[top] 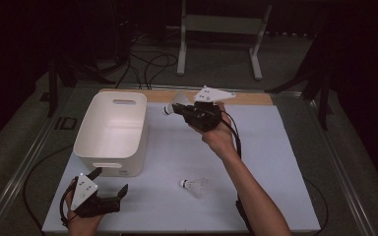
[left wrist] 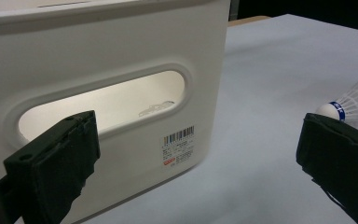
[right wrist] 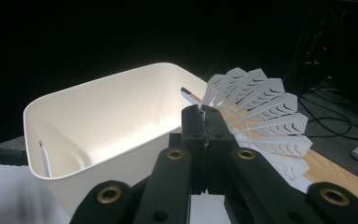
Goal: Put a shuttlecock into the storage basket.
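Altogether: two grippers, two shuttlecocks, one bin, one table. Right gripper [top: 176,109], item one, is held raised above the white table [top: 275,162] near its far edge, just right of the bin's far corner, jaws pointing left toward the bin; in the right gripper view its two jaws are pressed together on the feathered skirt of the held shuttlecock [right wrist: 261,121], which fans out to the right of the jaws. From the high view that shuttlecock [top: 174,103] shows its cork end to the left, close beside the bin's rim but not over it. Left gripper [top: 113,189], item two, rests low at the near left of the table, just in front of the bin's near wall; its jaws stand wide apart with nothing between them. Bin [top: 91,137], one, white, rectangular, with a slot handle in each end wall and a barcode label on the near wall [left wrist: 179,147]; what can be seen of its inside holds nothing. Second shuttlecock [top: 193,186], one, lies on its side on the table, right of the left gripper and well apart from both grippers; the left gripper view shows its cork with a blue band [left wrist: 335,109].
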Demonstrator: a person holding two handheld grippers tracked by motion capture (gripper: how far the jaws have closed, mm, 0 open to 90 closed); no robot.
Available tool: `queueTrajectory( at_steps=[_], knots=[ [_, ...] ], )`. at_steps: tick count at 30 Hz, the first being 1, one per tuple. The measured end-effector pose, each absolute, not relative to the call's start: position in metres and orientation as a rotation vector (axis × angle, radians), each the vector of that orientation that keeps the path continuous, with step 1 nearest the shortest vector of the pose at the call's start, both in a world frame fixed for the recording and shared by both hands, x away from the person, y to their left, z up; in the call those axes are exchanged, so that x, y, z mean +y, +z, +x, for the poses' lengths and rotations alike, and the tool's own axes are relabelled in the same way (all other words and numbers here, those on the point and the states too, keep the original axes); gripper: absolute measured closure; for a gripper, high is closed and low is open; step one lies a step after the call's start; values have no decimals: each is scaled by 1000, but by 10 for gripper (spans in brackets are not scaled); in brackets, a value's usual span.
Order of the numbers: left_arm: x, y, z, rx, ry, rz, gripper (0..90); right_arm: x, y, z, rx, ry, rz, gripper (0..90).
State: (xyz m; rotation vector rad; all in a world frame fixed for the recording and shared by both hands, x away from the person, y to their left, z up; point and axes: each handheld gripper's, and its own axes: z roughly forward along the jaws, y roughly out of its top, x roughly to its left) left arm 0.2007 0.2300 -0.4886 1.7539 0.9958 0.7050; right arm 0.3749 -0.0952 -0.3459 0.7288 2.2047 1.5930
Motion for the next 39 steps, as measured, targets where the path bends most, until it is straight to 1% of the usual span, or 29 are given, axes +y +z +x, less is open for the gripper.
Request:
queueTrajectory(
  at_steps=[39],
  knots=[
    [230, -489, 201, 996, 707, 1756, 0, -66, -347, 369, 2260, 1588, 650, 895]
  ],
)
